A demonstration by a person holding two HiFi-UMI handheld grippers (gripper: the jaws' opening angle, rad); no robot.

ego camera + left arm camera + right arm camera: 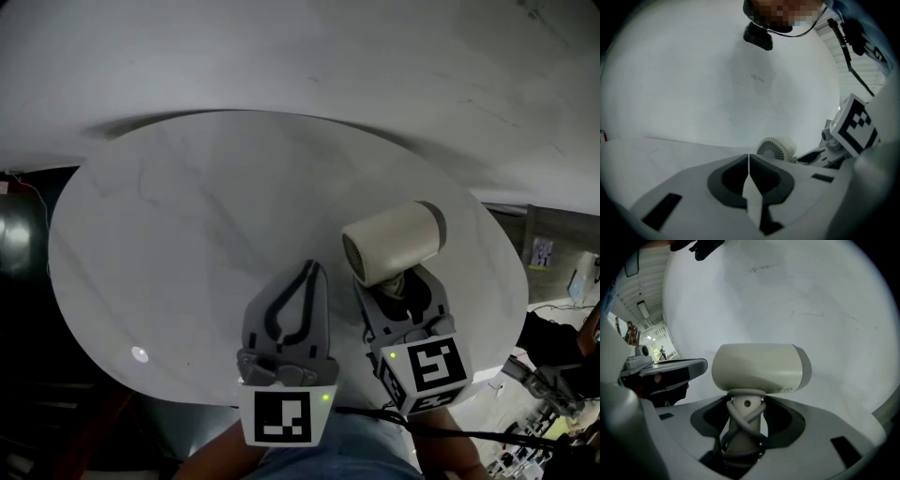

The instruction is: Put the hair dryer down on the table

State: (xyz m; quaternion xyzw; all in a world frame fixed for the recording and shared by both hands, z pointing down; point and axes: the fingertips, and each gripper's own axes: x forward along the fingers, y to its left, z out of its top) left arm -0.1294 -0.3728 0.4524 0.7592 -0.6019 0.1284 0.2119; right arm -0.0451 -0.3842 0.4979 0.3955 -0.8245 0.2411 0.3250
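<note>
Holding hair dryer (pixel 394 242) upright by its cord-wrapped handle: right gripper (pixel 401 289), jaws clamped on it.
Beside it, left gripper (pixel 307 272): jaws together, empty; both over round white desk (pixel 187 234).

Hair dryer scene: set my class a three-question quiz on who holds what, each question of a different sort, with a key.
1. Fill in: the left gripper has its jaws ____.
2. True or false: the hair dryer lies loose on the table, untouched by either gripper.
3. Which part of it does the right gripper clamp? A the barrel; B the handle, with cord wound round it; C the grille.
Key: 1 shut; 2 false; 3 B.
</note>
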